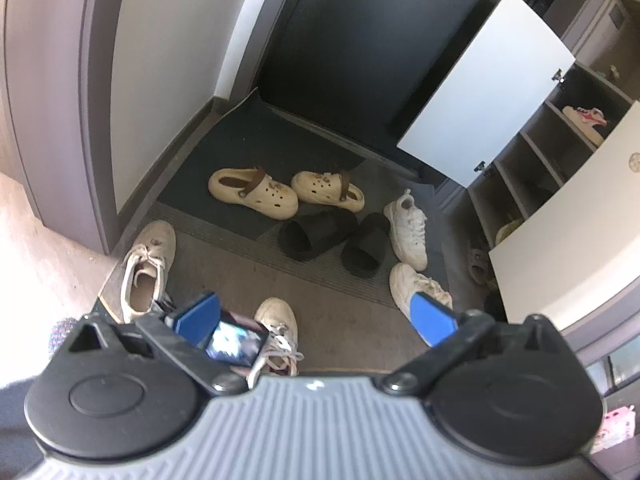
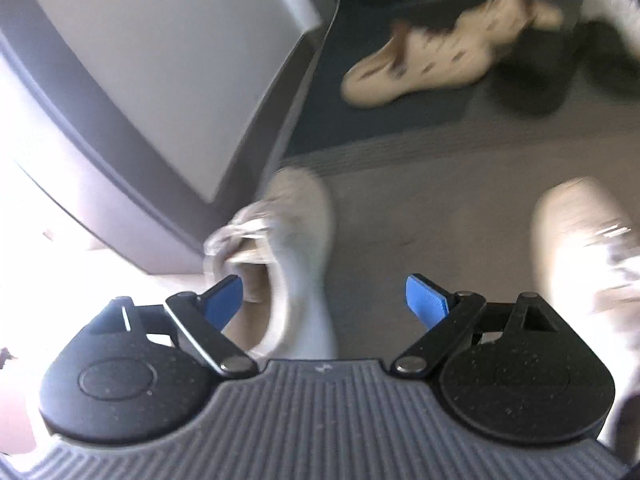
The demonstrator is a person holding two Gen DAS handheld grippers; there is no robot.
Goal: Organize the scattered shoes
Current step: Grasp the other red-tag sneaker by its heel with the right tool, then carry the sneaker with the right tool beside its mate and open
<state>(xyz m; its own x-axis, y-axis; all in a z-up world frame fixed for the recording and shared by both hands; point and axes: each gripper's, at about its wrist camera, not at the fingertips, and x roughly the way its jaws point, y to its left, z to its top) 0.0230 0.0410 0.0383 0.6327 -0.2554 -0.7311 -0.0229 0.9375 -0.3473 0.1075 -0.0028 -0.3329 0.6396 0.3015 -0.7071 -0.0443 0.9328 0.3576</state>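
Right wrist view, blurred: the right claw (image 2: pixel 324 300) hangs spread wide and empty above a beige sneaker (image 2: pixel 288 248) on the floor, seemingly approaching; next it must descend and clamp the collar.

You have eight loose shoes around the dark doormat (image 1: pixel 224 152). Two cream clogs (image 1: pixel 256 191) with brown straps lie on the mat's near edge, side by side, toes pointing apart. Two black slides (image 1: pixel 316 234) sit just off that edge, openings toward you. Two white sneakers (image 1: pixel 408 226) lie right of the slides, one behind the other. Two more white sneakers (image 1: pixel 148 268), laces loose, rest upright nearer you, left of the mat's front corner; the right-hand one (image 1: pixel 278 328) is partly hidden.
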